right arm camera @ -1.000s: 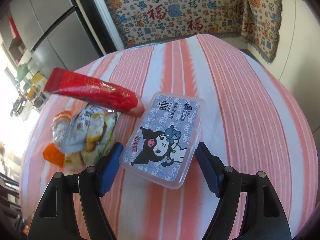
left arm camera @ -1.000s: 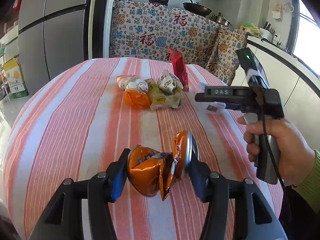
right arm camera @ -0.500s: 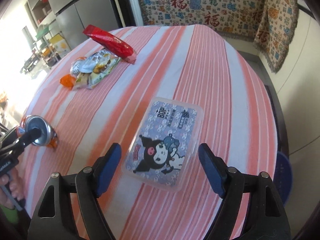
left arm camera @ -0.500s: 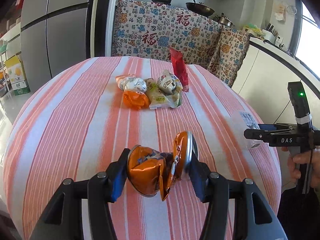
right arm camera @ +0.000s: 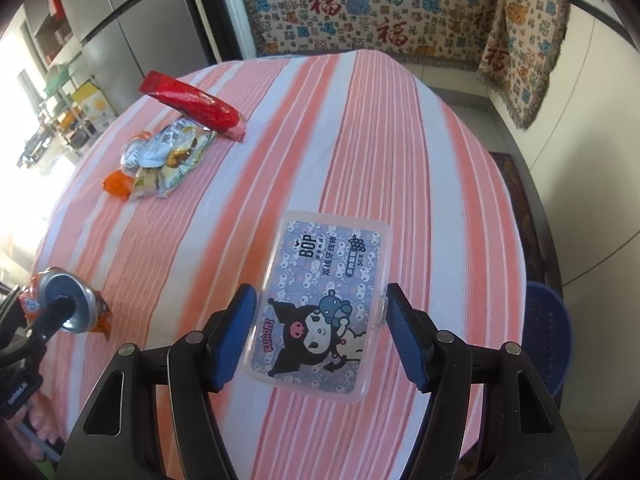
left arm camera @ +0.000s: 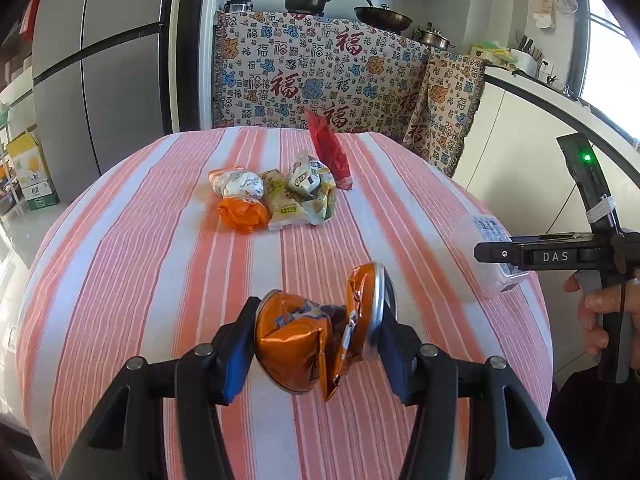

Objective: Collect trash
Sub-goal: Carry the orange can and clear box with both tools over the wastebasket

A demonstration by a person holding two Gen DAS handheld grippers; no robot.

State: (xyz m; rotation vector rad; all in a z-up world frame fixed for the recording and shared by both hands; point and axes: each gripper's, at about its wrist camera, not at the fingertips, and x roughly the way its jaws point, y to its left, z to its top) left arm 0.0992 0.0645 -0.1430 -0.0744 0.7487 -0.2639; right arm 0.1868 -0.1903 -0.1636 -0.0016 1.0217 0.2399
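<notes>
A crushed orange can [left arm camera: 296,340] hangs just above the striped tablecloth [left arm camera: 140,260], with my left gripper [left arm camera: 320,320] shut on it end to end. A clear plastic floss-pick box [right arm camera: 328,280] with a cartoon lid sits near the table's right edge. My right gripper [right arm camera: 322,312] straddles the box's near half. Its jaws are closing, and both blue pads [right arm camera: 236,336] meet the box's long sides. Further back lie a heap of crumpled snack wrappers [left arm camera: 280,196] and a red wrapper [left arm camera: 330,152] leaning on it.
A blue mesh basket [right arm camera: 548,340] stands on the floor past the table's right edge. A cloth-draped counter [left arm camera: 320,72] with pots runs behind the table, and a grey fridge [left arm camera: 100,80] is at the back left. A person's hand [left arm camera: 596,312] holds the right gripper.
The right gripper carried the box away from the red wrapper to the table's right edge, let its jaws widen, and now closes them across the box's narrow width. The left gripper still holds the can.
</notes>
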